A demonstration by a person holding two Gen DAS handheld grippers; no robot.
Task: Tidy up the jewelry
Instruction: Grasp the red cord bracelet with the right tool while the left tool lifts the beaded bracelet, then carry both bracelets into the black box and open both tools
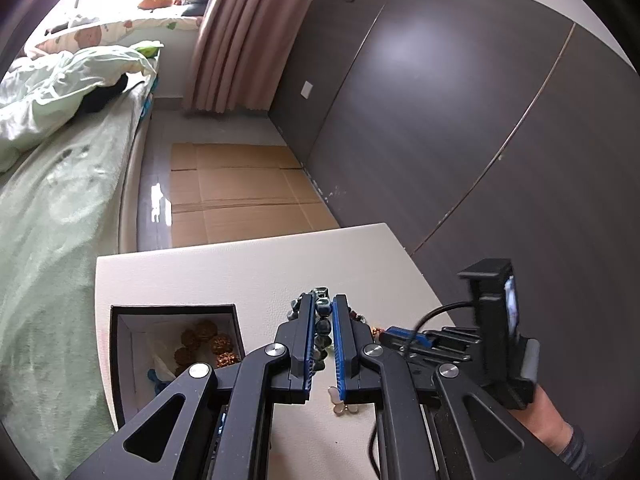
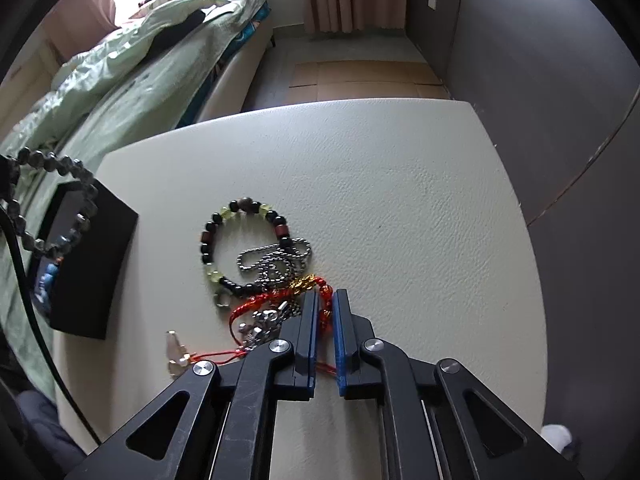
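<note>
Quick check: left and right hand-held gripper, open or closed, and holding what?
Left hand-held gripper: closed on the dark bead bracelet.
Right hand-held gripper: closed on the red cord bracelet.

So I've got a pale tabletop with a black box, beaded bracelet, steel chain and red cord lying on it.

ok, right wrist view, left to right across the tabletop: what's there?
Dark beaded bracelet hanging at the left edge → black box → clear crystal pendant → black-and-yellow bead bracelet → silver ball chain → red cord bracelet pinched in the right gripper.
</note>
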